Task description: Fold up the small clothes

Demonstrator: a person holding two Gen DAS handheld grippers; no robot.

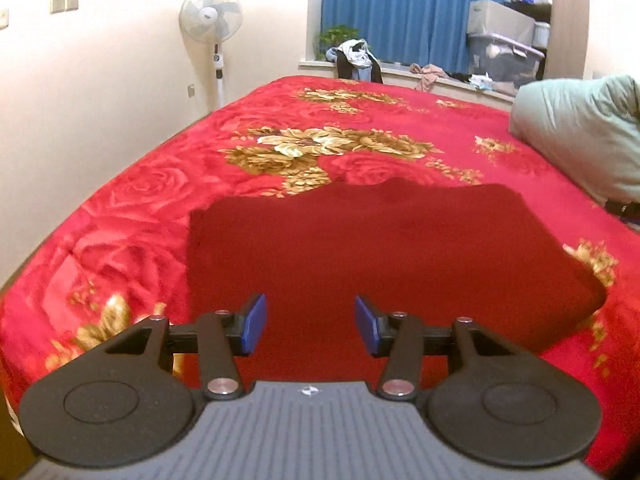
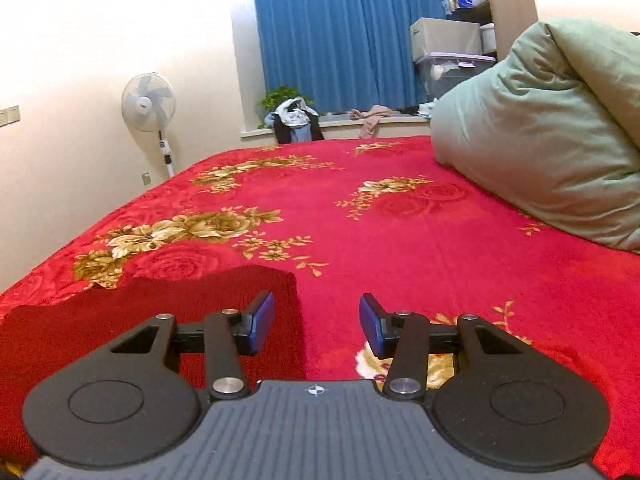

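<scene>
A dark red garment (image 1: 380,248) lies flat on the red floral bedspread (image 1: 140,200), folded into a rough rectangle. My left gripper (image 1: 310,326) hovers over its near edge, jaws open, nothing between the blue pads (image 1: 254,324). In the right wrist view the same dark red garment (image 2: 160,312) shows at the lower left, its right edge running below the left pad. My right gripper (image 2: 317,328) stands open above that edge and the bedspread (image 2: 440,240), holding nothing.
A pale green pillow or duvet (image 2: 540,140) is heaped at the right of the bed. Beyond the bed stand a white fan (image 1: 211,24), a window sill with clothes (image 1: 356,58), blue curtains (image 2: 332,40) and storage boxes (image 1: 504,48).
</scene>
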